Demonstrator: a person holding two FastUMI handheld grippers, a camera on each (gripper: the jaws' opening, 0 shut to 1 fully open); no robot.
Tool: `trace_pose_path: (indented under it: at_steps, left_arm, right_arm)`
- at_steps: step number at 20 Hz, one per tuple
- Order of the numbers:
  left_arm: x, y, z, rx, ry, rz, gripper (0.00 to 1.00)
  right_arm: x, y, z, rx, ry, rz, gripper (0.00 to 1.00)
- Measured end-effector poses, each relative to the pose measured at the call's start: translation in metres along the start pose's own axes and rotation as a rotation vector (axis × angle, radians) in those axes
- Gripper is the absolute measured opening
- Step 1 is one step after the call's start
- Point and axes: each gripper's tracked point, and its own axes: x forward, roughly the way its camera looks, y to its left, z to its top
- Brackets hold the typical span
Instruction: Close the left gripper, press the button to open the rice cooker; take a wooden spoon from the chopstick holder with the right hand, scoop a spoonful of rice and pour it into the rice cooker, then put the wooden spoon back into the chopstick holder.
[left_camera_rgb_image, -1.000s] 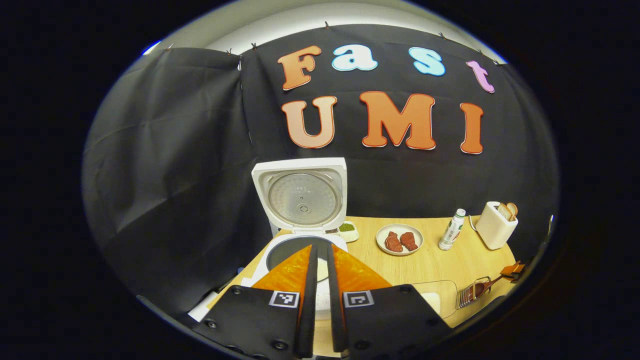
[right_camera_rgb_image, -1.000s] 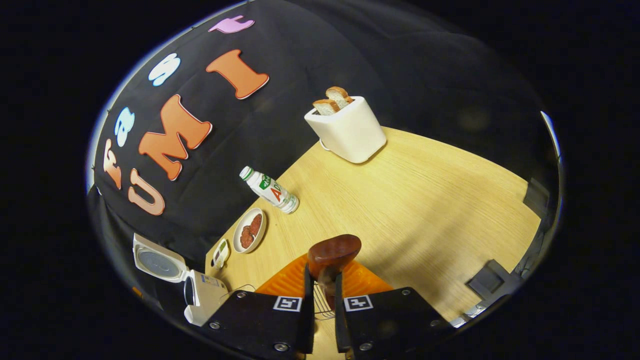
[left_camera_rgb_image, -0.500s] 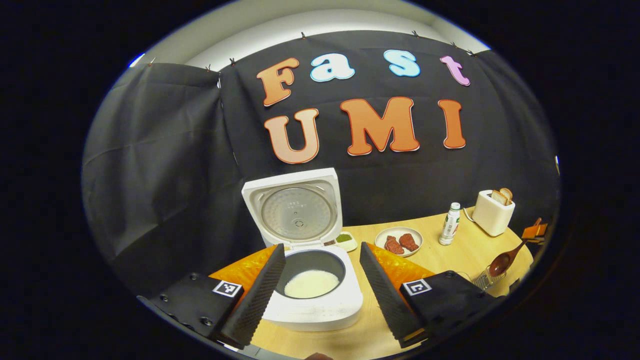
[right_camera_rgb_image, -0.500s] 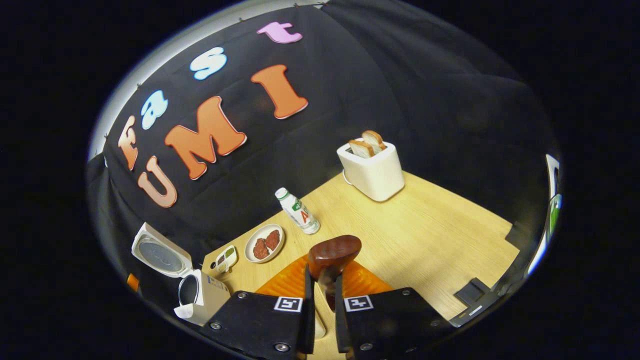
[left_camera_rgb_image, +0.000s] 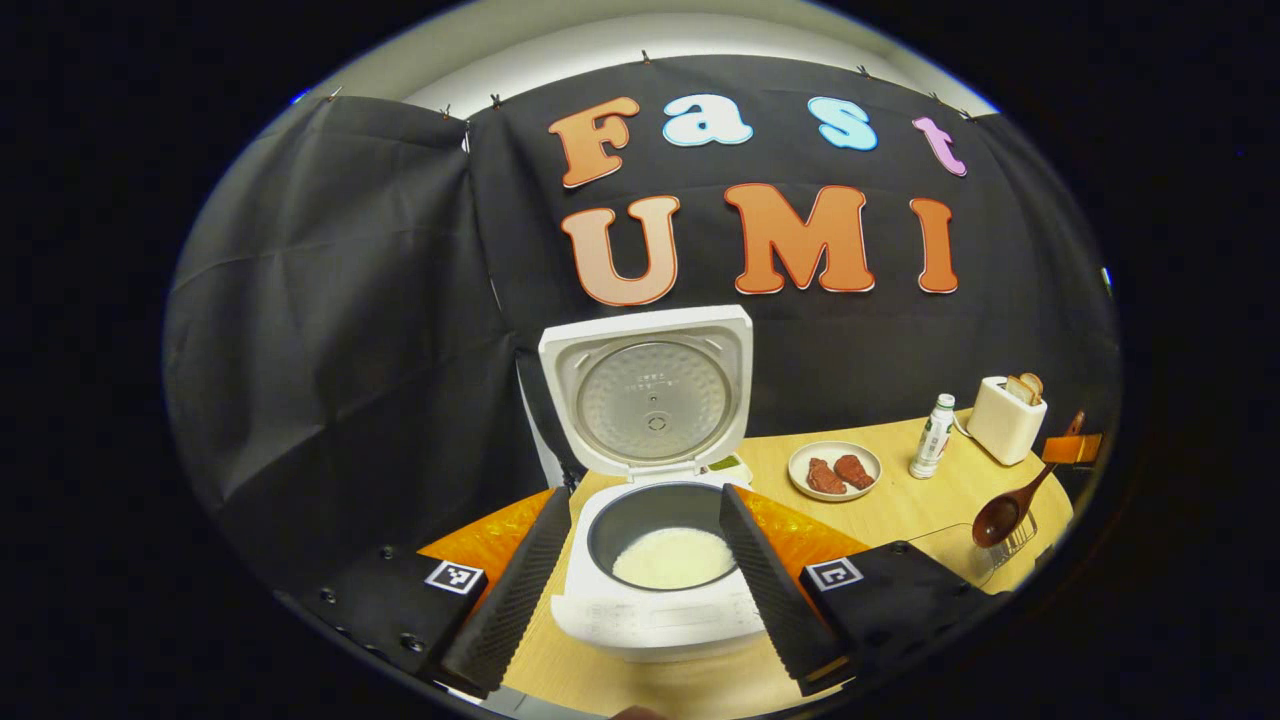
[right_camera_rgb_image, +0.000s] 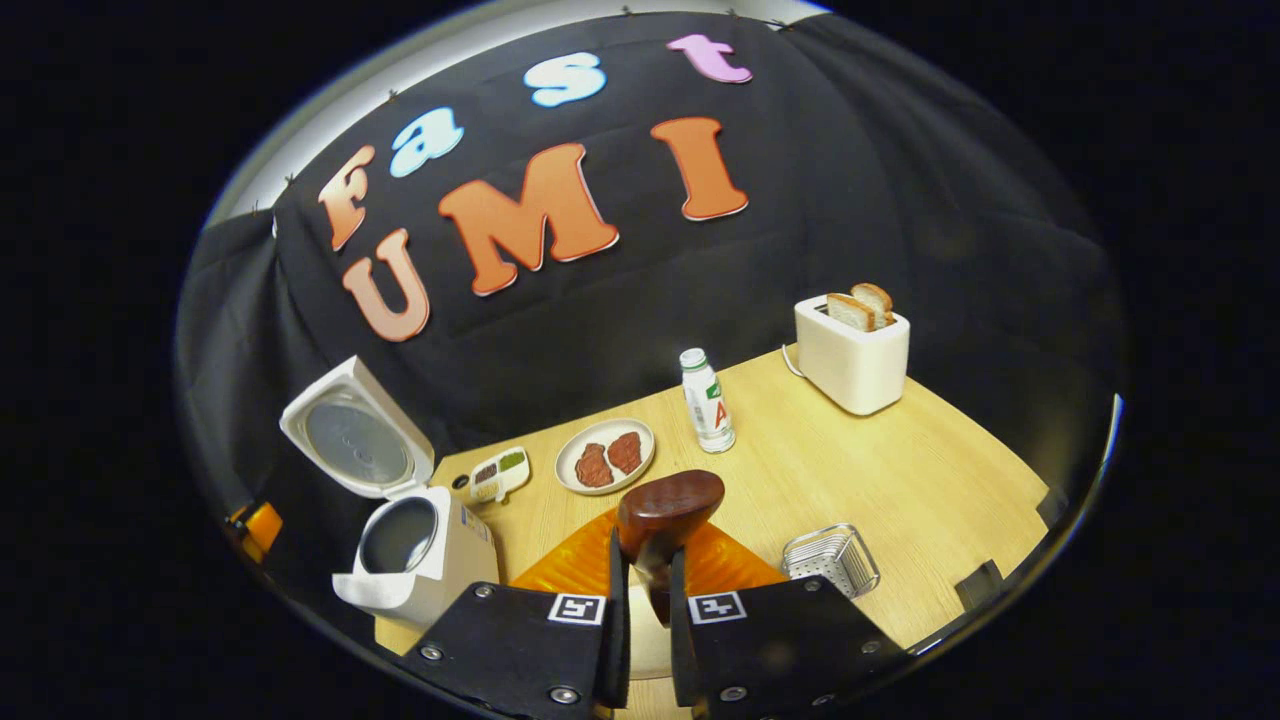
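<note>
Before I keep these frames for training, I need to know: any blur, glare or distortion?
Left gripper view: sharp, table edge bowed by the fisheye, soft sheen on the rice cooker lid. Right gripper view: tilted, no motion blur; wooden spoon bowl shows a faint highlight and the toaster leans.

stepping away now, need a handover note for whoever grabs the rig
Left tool: open, held in front of the rice cooker.
Right tool: shut on the wooden spoon, lifted clear of the chopstick holder.
Done: cooker lid is up, spoon taken out.
Left: scoop rice, pour it into the cooker, return spoon to the holder.
</note>
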Motion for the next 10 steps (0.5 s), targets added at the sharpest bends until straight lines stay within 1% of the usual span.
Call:
trace_pose_path:
  at_steps: [1, 2, 4, 5, 6, 8, 9, 10]
  left_arm:
    - [0.000, 0.007, -0.003, -0.009, 0.005, 0.008, 0.99]
    - [0.000, 0.012, -0.008, -0.019, 0.013, 0.019, 1.00]
    - [-0.002, 0.024, -0.015, -0.035, 0.027, 0.042, 0.99]
    - [-0.004, 0.030, -0.018, -0.038, 0.034, 0.055, 1.00]
    - [-0.004, 0.035, -0.021, -0.039, 0.040, 0.067, 1.00]
    - [-0.005, 0.043, -0.025, -0.040, 0.049, 0.087, 1.00]
    - [-0.006, 0.047, -0.025, -0.040, 0.050, 0.098, 0.99]
    - [-0.008, 0.050, -0.027, -0.039, 0.053, 0.106, 1.00]
  right_arm:
    - [0.006, 0.004, -0.007, -0.043, 0.004, -0.006, 0.17]
    - [0.012, 0.005, -0.015, -0.080, 0.012, -0.022, 0.16]
    - [0.020, 0.009, -0.027, -0.139, 0.019, -0.040, 0.16]
    - [0.024, 0.010, -0.033, -0.180, 0.016, -0.046, 0.12]
    - [0.029, 0.013, -0.038, -0.233, 0.012, -0.051, 0.17]
    - [0.036, 0.017, -0.051, -0.344, 0.007, -0.063, 0.16]
    - [0.040, 0.013, -0.059, -0.387, 0.010, -0.084, 0.15]
    - [0.043, 0.011, -0.070, -0.404, 0.032, -0.094, 0.14]
